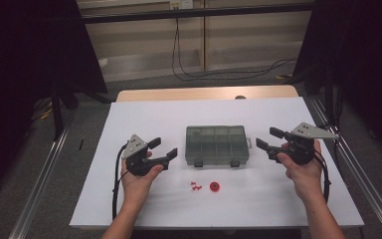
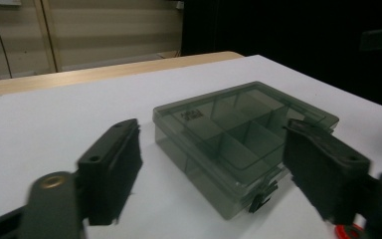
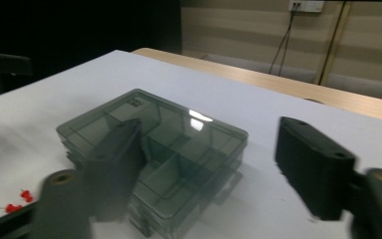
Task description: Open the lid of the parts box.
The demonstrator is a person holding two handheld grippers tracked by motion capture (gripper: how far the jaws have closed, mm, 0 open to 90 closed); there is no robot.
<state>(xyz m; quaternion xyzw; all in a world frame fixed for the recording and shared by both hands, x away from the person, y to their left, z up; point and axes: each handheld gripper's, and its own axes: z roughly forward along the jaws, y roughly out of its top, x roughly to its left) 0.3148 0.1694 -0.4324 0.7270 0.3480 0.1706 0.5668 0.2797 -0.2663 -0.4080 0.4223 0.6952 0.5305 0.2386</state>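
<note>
Squarely between the wide-open, empty left gripper [image 1: 163, 147] and right gripper [image 1: 269, 138] lies the closed organizer box [image 1: 217, 144].

Jaws: spread wide, empty.
Organizer box [image 2: 238, 144]: smoky clear, lid closed, on white table [image 2: 54, 119].
Corner: red item [image 2: 347, 231], perhaps a wheel.

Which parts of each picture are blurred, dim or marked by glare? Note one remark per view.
High view: the surroundings are dark, and the white table is the brightest area. Left gripper view: the near black jaws are soft, while the smoky translucent plastic compartment box is fairly sharp. Right gripper view: the jaws are smeared by blur, and a white glare patch sits on the box lid.
</note>
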